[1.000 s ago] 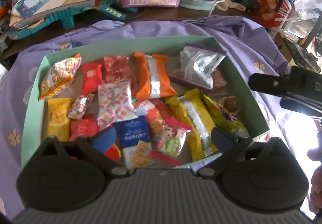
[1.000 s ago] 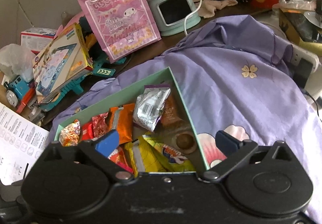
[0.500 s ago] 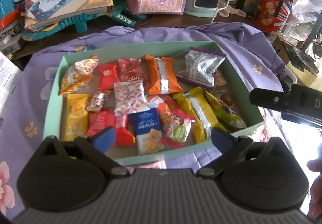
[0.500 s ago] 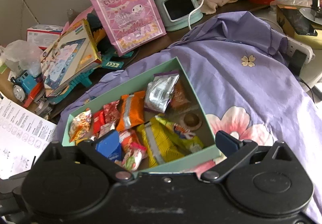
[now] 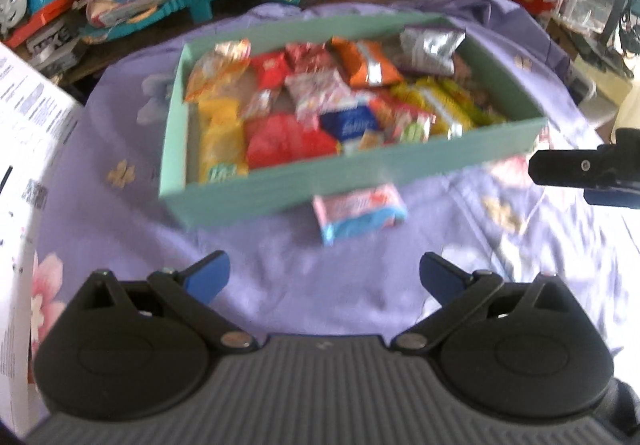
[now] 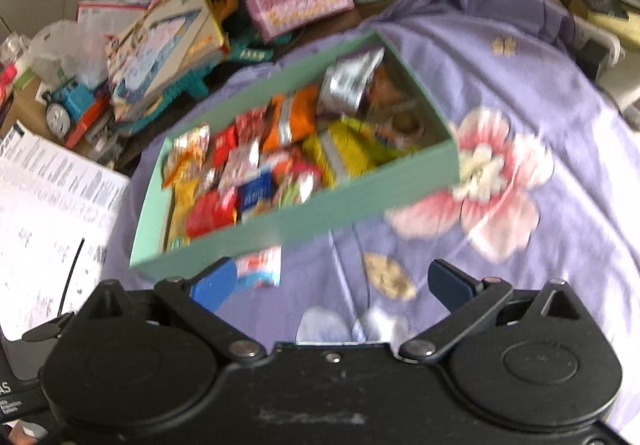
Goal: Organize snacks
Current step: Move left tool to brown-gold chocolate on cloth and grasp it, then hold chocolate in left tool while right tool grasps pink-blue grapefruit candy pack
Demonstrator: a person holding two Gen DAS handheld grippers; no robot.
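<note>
Both tools hover level above the purple floral cloth [image 5: 320, 285], aimed at the box: the left tool [image 5: 324, 273] and right tool [image 6: 334, 285] each stand spread wide, gripping nothing. The mint-green cardboard box [image 5: 360, 175] sits on the cloth, packed with crinkly foil and plastic snack packets. One small pink-and-blue wrapped snack [image 5: 360, 213] lies flat on the cloth just beside its near wall.

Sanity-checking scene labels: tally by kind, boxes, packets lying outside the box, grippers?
Green box: 1
Packet outside the box: 1
Grippers: 2, left gripper and right gripper, both open
Total: 4
Packets inside the box: too blurred to count.
</note>
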